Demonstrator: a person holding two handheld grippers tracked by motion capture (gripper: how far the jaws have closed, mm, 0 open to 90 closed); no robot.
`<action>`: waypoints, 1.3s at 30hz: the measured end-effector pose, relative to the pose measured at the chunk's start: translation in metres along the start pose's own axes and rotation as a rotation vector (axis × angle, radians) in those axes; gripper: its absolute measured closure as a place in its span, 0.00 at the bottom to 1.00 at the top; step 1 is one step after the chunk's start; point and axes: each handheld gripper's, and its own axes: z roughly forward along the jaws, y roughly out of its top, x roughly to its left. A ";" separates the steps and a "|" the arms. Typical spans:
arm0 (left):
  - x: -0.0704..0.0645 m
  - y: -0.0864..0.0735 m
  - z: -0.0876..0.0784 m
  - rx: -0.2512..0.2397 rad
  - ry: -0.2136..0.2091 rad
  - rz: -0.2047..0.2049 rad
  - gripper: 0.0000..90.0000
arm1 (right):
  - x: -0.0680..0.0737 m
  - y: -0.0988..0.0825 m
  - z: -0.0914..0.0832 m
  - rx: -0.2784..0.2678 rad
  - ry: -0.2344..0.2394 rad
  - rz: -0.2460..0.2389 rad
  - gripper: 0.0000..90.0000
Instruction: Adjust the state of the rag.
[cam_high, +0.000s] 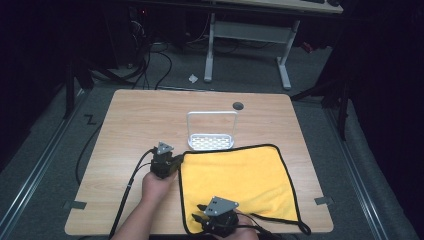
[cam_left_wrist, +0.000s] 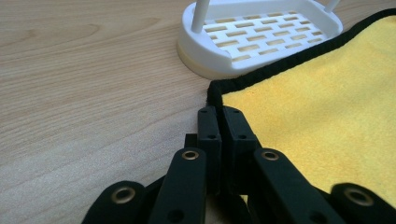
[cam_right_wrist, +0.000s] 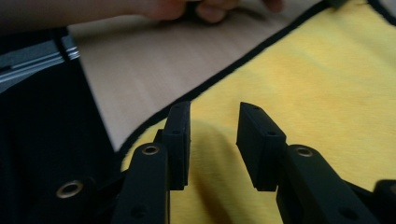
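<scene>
A yellow cloth (cam_high: 240, 175) with black edging lies flat on the wooden table (cam_high: 135, 125), on its right half near the front. My left gripper (cam_high: 176, 161) sits at the cloth's far left corner. In the left gripper view its jaws (cam_left_wrist: 218, 111) are pressed together on the black-edged corner of the cloth (cam_left_wrist: 327, 116). My right gripper (cam_high: 200, 212) is at the cloth's near left corner by the table's front edge. Its jaws (cam_right_wrist: 212, 116) stand open, low over the cloth (cam_right_wrist: 303, 70), with yellow fabric showing between them.
A white slotted rack (cam_high: 211, 141) with a tall loop handle stands just past the cloth's far edge, close to the left gripper; its base (cam_left_wrist: 261, 42) is ahead of the jaws. A round cable hole (cam_high: 238, 105) lies behind it. Tape marks (cam_high: 75, 204) sit at the front corners.
</scene>
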 end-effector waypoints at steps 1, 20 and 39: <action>0.000 0.000 0.000 0.001 0.002 0.001 0.96 | 0.004 -0.001 0.001 0.001 0.018 -0.004 0.73; 0.005 0.002 -0.003 -0.020 0.007 -0.015 0.97 | 0.023 -0.001 0.014 0.038 0.018 -0.105 0.96; 0.067 0.005 -0.080 -0.122 0.108 -0.078 0.97 | 0.066 0.080 0.039 -0.102 0.119 -0.220 0.96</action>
